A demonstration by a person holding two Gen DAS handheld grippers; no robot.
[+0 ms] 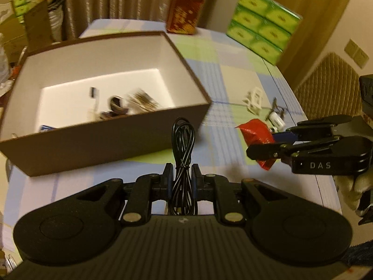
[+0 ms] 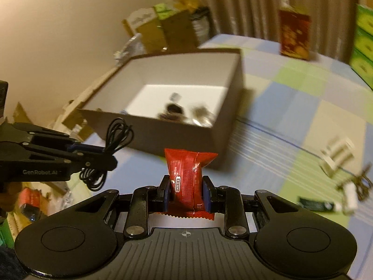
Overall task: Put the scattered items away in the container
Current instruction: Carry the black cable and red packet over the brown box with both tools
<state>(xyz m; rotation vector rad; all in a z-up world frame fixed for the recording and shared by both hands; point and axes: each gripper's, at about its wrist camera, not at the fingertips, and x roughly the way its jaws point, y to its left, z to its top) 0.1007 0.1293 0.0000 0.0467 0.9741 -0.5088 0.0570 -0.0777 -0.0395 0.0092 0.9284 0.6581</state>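
An open brown box [image 1: 102, 144] with white inside walls stands on the checked tablecloth and holds several small items. My left gripper [image 1: 182, 175] is shut on a coiled black cable [image 1: 183, 144], held just in front of the box's near wall. In the right wrist view the same cable [image 2: 116, 133] hangs from the left gripper [image 2: 105, 156] at the left. My right gripper [image 2: 186, 186] is shut on a red snack packet [image 2: 186, 170], in front of the box [image 2: 209, 140]. The packet [image 1: 255, 131] and right gripper [image 1: 258, 144] also show in the left wrist view, right of the box.
On the cloth to the right lie a white clip [image 2: 336, 156], a white plug with tangled wire [image 2: 352, 193] and a dark green stick [image 2: 317, 204]. A red gift bag [image 1: 184, 14] and stacked green tissue packs [image 1: 261, 23] stand at the table's far side. Cardboard boxes [image 2: 163, 28] crowd the left.
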